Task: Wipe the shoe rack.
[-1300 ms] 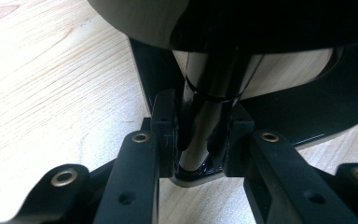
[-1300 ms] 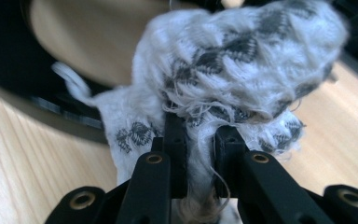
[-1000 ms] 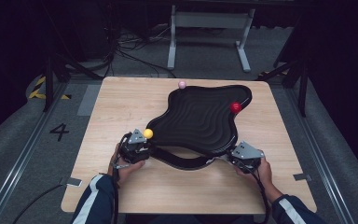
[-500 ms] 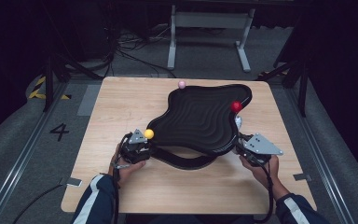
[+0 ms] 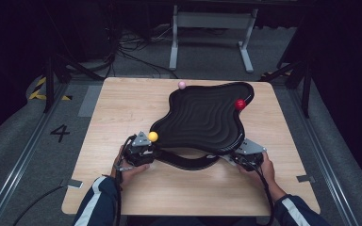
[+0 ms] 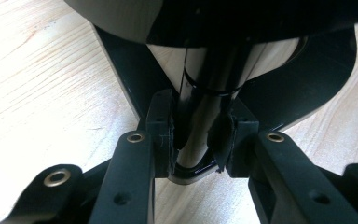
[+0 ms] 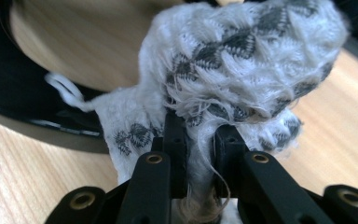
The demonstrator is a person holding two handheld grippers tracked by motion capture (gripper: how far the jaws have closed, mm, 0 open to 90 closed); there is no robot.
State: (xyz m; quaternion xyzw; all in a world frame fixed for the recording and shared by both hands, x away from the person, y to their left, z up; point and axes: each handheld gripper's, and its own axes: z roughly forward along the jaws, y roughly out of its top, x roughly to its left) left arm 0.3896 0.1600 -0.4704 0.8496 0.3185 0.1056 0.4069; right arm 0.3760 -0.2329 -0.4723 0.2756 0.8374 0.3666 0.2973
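A glossy black tray with a wavy outline and ridged inside lies on the wooden table. Three small balls sit at its edge: yellow at the near left, pink at the far side, red at the right. My left gripper is at the tray's near left corner, next to the yellow ball. Its jaws are shut on the tray's black rim. My right gripper is at the tray's near right edge, shut on a white cloth with a grey pattern, which lies against the tray.
A black curved band runs under the tray's near edge between the two grippers. Behind the table stands a grey metal frame, with cables on the floor. A floor mark "4" lies left of the table.
The right gripper swung out to the right and up half a second ago, then came back down to the tray's near right edge. The left gripper and the balls stayed put.
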